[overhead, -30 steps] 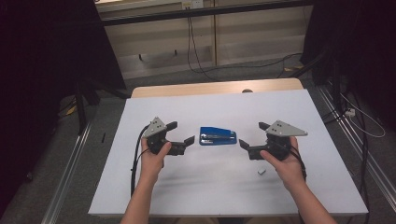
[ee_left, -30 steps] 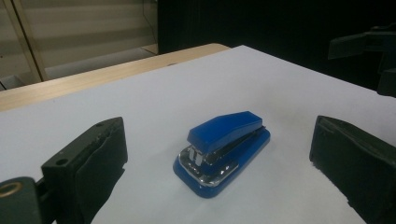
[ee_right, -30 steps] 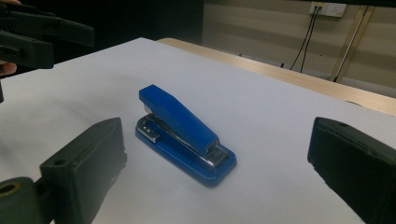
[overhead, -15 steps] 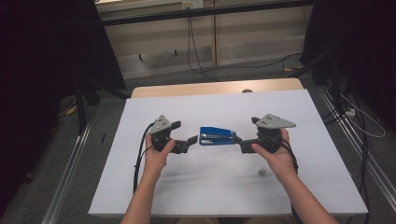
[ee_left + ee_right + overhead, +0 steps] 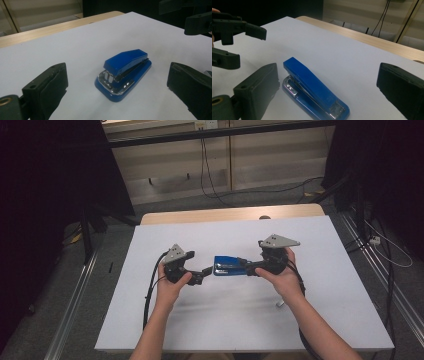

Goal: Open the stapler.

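Observation:
A blue stapler (image 5: 228, 266) lies flat at the middle of the white table top (image 5: 320, 245). My left gripper (image 5: 202, 274) is just left of it, open, its tips a short gap from the stapler's end. In the left gripper view the stapler (image 5: 124, 70) lies ahead between the two spread jaws, untouched. My right gripper (image 5: 247, 267) is at the stapler's right end, open. In the right gripper view the stapler (image 5: 312, 88) runs between the wide jaws without contact, and the left gripper (image 5: 235, 37) shows at upper left.
A wooden strip (image 5: 225, 215) borders the table's far edge. A small pale object (image 5: 280, 304) lies by the right forearm. Cables (image 5: 210, 180) run over the floor behind, and metal rails (image 5: 75, 305) flank the table.
Both grippers have closed in on the stapler from either side. The right one moved farther, from well to the right up to the stapler's end. The stapler has stayed put.

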`<state>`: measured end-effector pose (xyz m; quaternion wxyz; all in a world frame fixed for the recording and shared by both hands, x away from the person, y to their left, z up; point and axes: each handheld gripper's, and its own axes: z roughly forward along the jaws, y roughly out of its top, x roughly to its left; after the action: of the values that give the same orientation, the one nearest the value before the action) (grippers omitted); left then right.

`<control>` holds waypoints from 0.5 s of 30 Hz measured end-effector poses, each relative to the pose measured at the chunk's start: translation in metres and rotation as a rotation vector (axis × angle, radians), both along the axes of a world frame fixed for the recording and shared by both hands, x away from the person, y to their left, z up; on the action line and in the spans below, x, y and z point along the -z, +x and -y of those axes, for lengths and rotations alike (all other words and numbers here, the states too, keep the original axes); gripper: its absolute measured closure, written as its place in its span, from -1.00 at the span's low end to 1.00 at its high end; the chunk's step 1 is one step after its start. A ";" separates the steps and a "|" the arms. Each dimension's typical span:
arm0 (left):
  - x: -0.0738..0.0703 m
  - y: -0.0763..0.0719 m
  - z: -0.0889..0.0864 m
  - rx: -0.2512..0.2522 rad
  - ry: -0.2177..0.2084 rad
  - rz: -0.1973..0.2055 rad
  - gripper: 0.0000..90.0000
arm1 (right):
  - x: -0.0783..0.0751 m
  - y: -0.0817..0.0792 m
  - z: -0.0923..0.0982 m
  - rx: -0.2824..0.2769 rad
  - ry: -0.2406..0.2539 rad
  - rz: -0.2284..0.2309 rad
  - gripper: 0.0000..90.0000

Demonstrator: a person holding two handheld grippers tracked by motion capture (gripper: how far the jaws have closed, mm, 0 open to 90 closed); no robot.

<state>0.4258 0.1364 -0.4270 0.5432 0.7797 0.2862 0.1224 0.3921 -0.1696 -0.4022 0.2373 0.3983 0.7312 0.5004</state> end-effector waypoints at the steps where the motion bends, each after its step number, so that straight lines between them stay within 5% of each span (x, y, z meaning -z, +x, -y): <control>1: 0.001 0.001 0.001 -0.004 -0.002 -0.003 -0.92 | 0.000 0.001 -0.001 -0.001 0.006 -0.004 -0.92; 5: 0.006 0.006 0.005 -0.002 0.003 -0.010 -0.91 | 0.002 0.003 -0.003 -0.006 0.002 -0.005 -0.92; 15: 0.024 0.031 0.026 0.062 0.104 -0.033 -0.73 | 0.008 0.006 0.000 0.002 -0.007 -0.019 -0.92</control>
<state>0.4564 0.1103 -0.4505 0.5009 0.8172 0.2642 0.1075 0.3979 -0.1692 -0.4098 0.2322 0.4029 0.7348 0.4939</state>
